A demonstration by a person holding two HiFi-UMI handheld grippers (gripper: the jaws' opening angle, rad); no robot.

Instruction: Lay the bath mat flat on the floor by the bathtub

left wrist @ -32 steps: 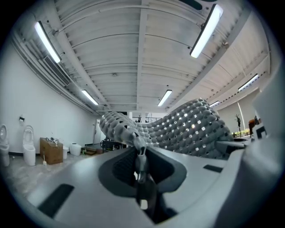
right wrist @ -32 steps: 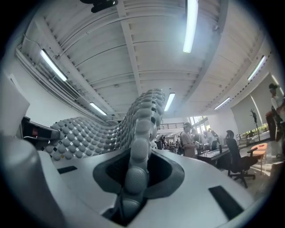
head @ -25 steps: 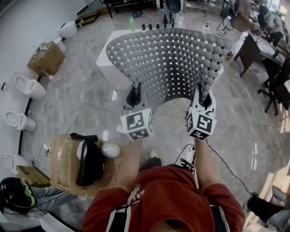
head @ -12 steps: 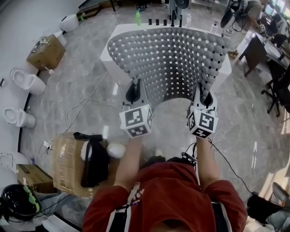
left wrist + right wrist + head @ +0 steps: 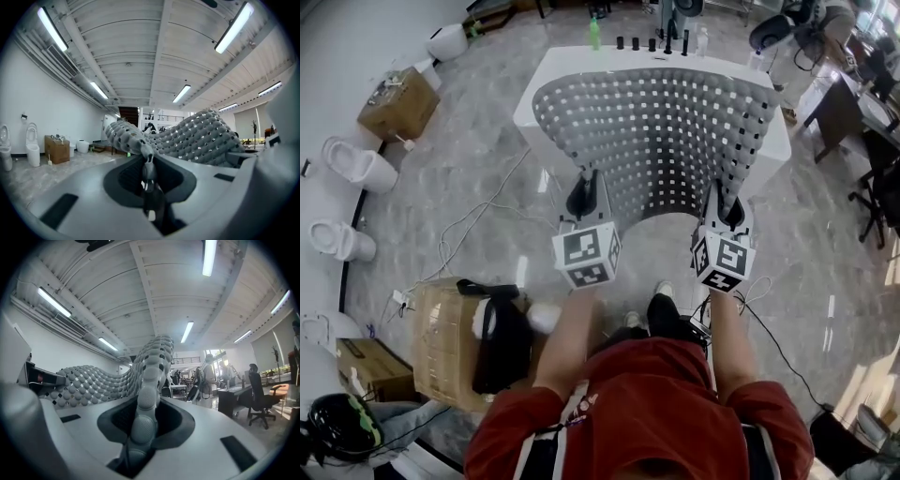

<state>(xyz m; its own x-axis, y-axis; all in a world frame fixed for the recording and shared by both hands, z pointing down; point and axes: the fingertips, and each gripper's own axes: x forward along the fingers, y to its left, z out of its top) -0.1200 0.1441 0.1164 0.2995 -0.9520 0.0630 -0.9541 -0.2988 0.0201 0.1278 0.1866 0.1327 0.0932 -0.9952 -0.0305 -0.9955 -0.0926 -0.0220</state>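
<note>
Grey perforated rubber bath mat (image 5: 666, 131) arches at upper centre, its near corners pinched by left tongs (image 5: 583, 195) and right tongs (image 5: 727, 208), over the white bathtub (image 5: 532, 96); lower both ends evenly, holding it taut.

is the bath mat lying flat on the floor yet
No, the bath mat hangs in the air, held by the left gripper and right gripper.

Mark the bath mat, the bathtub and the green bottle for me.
bath mat (image 5: 666, 131): head view, centre of the held-up perforated sheet.
bathtub (image 5: 539, 89): head view, bare white rim at its left end.
green bottle (image 5: 594, 33): head view, its body, at the tub's far edge.
</note>
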